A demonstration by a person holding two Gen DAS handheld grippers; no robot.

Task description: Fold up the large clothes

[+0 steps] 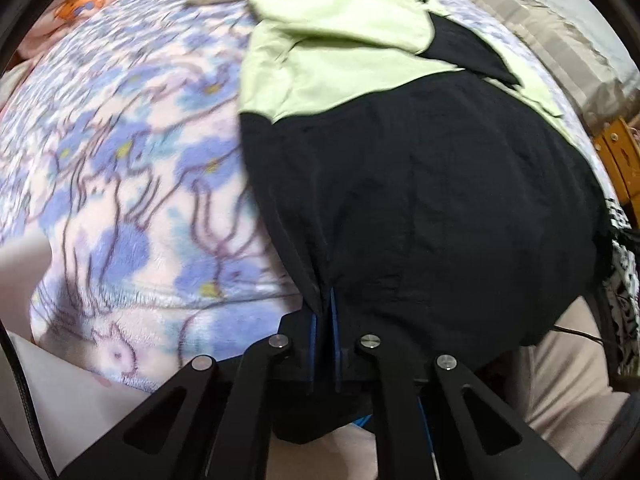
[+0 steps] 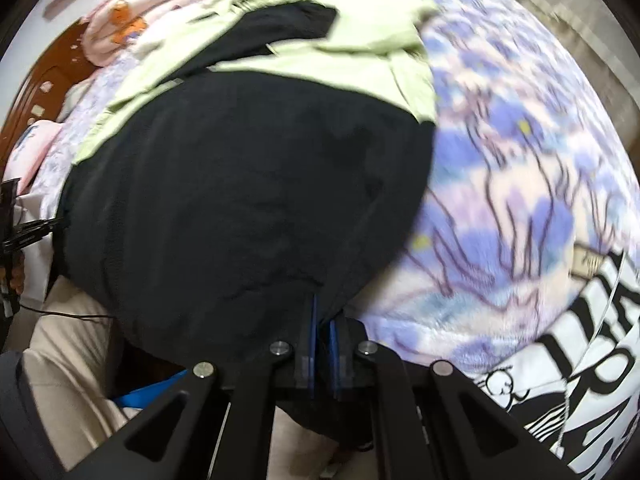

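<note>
Between the blue pads of the left gripper sits the near hem of a black and pale green jacket, pinched tight at its left corner. Ahead of that gripper the garment lies spread on a bed covered by a purple floral blanket, green part farthest away. At the opposite corner the right gripper pinches the same hem (the frames are blurred). Beside it, to its right, lies a black-and-white printed cloth.
</note>
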